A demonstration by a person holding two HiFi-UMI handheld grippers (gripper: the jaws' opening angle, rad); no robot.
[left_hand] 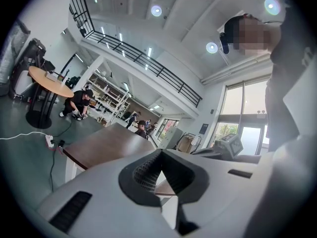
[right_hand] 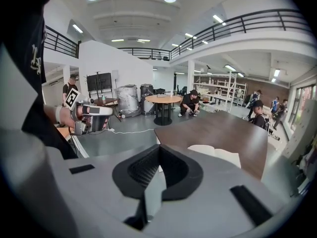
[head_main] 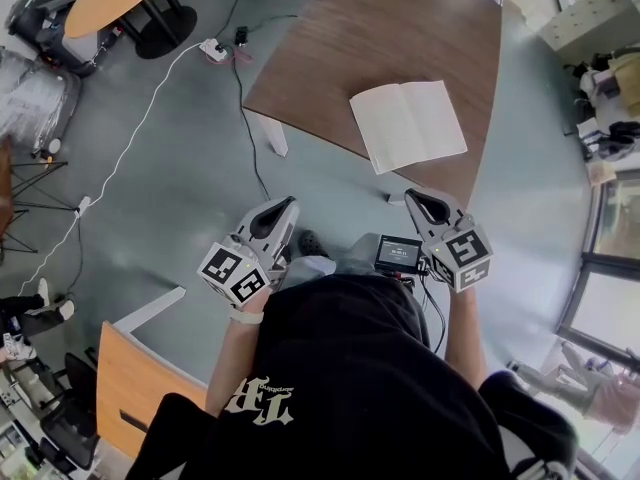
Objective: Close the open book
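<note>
Book (head_main: 408, 123) lies open, pages up, on the brown table (head_main: 330, 48) — near the table's edge toward the person. It sits at twelve o'clock from the right gripper (head_main: 416, 201) and two o'clock from the left gripper (head_main: 284, 210). Both grippers hang apart from the book, jaws pressed together on nothing. At ten o'clock, a white power strip (head_main: 214, 50) rests on the grey floor (head_main: 180, 168).

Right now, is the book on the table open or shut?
Open. The book lies flat on the table, with two white pages spread on either side of the centre fold.
</note>
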